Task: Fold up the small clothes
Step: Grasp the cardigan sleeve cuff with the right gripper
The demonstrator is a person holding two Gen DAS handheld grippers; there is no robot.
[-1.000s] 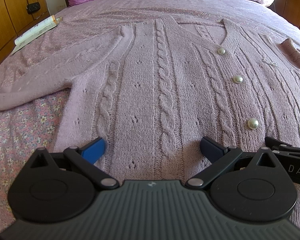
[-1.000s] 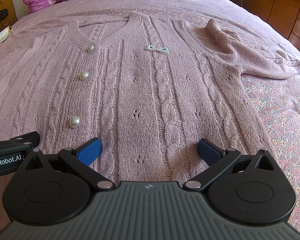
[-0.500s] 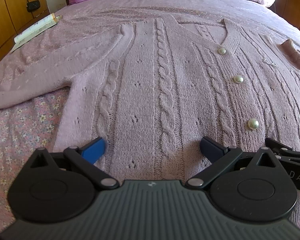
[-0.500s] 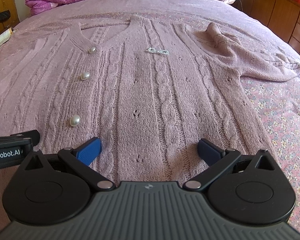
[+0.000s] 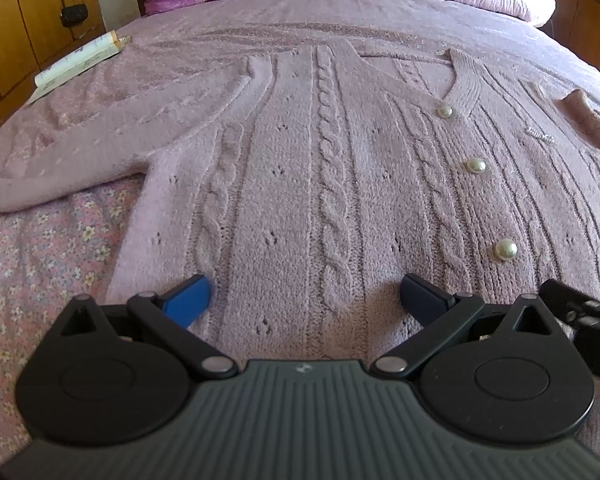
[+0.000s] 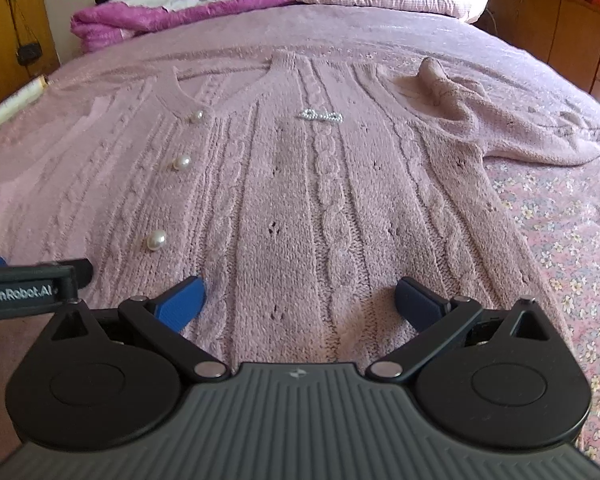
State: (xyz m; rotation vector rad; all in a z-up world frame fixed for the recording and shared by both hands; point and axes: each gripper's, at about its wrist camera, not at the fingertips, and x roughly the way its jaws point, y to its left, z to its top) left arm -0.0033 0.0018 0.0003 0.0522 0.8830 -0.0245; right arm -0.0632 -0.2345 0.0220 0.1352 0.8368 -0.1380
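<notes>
Bedroom with a wide bed under a floral sheet, wooden cupboards on both sides, folded quilts at the head. Left wrist view: pink cable-knit cardigan spread flat, front up, pearl buttons done up. Left gripper spread wide and empty over the hem, as a second ago, though now tipped a little upward so more headboard shows; no grasp begun, so folding not yet started. Left sleeve stretched outward, clear sheet beside it for a fold inward; paper wrapper near the far bed edge, well apart.

Right wrist view: right gripper likewise released, hovering at the hem. Right sleeve bunched at the shoulder, probably needing smoothing first. Small silver brooch on the chest. Bare sheet to the right, cupboards beyond
</notes>
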